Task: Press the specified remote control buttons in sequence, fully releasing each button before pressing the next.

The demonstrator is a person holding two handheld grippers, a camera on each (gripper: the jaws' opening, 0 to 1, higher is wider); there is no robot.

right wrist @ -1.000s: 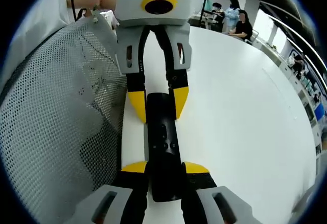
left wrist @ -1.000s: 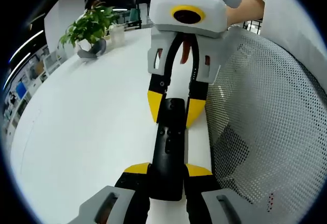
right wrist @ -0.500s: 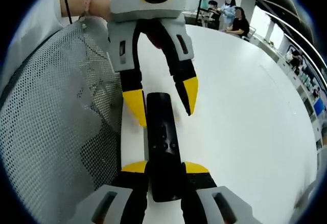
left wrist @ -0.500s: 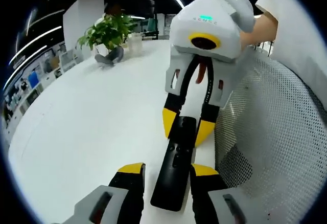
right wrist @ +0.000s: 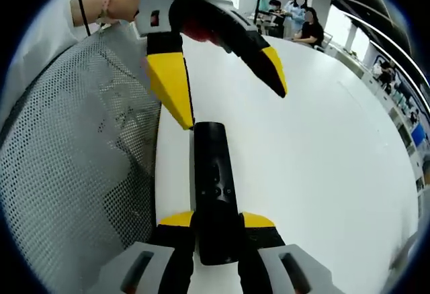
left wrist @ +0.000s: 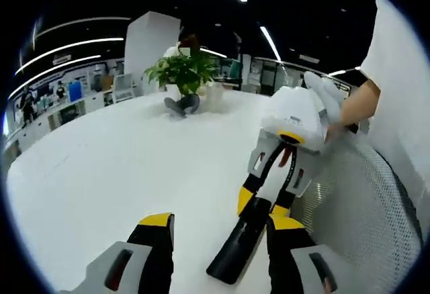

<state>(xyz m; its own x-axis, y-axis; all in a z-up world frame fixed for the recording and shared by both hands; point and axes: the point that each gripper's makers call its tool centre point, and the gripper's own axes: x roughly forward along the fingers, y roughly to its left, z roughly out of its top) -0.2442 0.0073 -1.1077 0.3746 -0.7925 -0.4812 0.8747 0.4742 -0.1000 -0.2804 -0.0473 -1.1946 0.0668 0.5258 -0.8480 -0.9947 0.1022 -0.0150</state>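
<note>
On the smooth white worktop point(right wrist: 322, 160) lay the long, slim black remote control point(right wrist: 213, 186), its near end clenched between the yellow-tipped right tongs point(right wrist: 216, 221). Beside it stood a perforated grey mesh panel point(right wrist: 74, 166). The left tongs point(left wrist: 218, 230) were released, jaws spread wide and clear of the remote's far end.

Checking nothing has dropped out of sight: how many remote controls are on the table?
1: the slim black remote control lies on the white table, gripped at one end by the right claw.
</note>
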